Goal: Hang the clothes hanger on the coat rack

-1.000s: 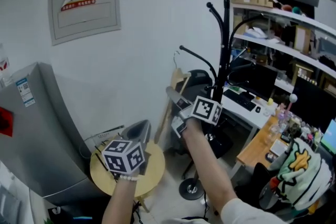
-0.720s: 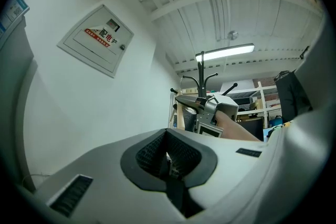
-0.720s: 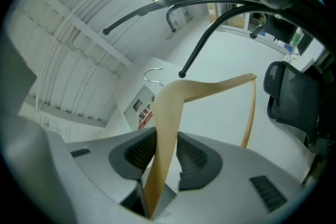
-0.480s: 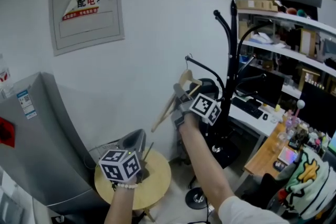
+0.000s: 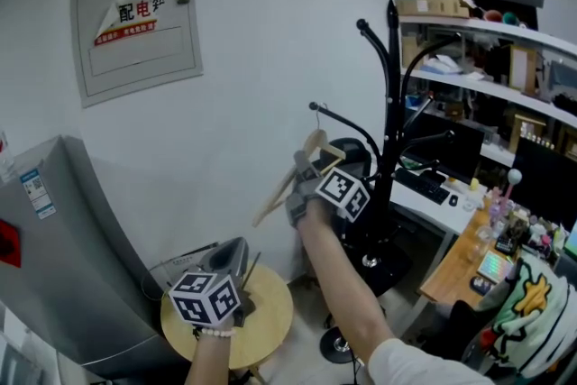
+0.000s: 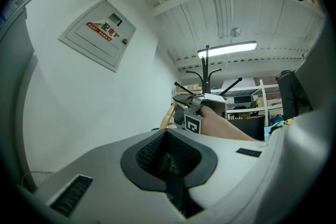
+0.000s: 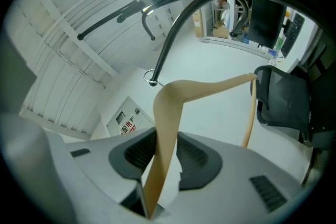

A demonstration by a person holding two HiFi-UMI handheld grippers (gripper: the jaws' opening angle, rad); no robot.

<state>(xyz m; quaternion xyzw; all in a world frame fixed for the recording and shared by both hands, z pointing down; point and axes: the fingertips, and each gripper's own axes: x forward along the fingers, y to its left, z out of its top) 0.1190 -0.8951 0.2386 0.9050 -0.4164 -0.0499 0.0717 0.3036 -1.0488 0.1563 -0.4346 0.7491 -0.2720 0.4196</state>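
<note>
A black coat rack stands right of centre, with curved arms. My right gripper is raised beside it, shut on one shoulder of a wooden clothes hanger. In the right gripper view the hanger rises from between the pads, and its metal hook sits at the tip of a lower rack arm; I cannot tell whether it is over the arm. My left gripper hangs low over a round wooden table, its pads together with nothing between them.
A grey metal cabinet fills the left. A grey electrical box is on the white wall. Behind the rack are a black office chair, a desk with a keyboard, and cluttered shelves.
My right gripper has carried the hanger up and tilted it, so its hook now meets the tip of the rack's lower arm. The left gripper has sunk slightly toward the table.
</note>
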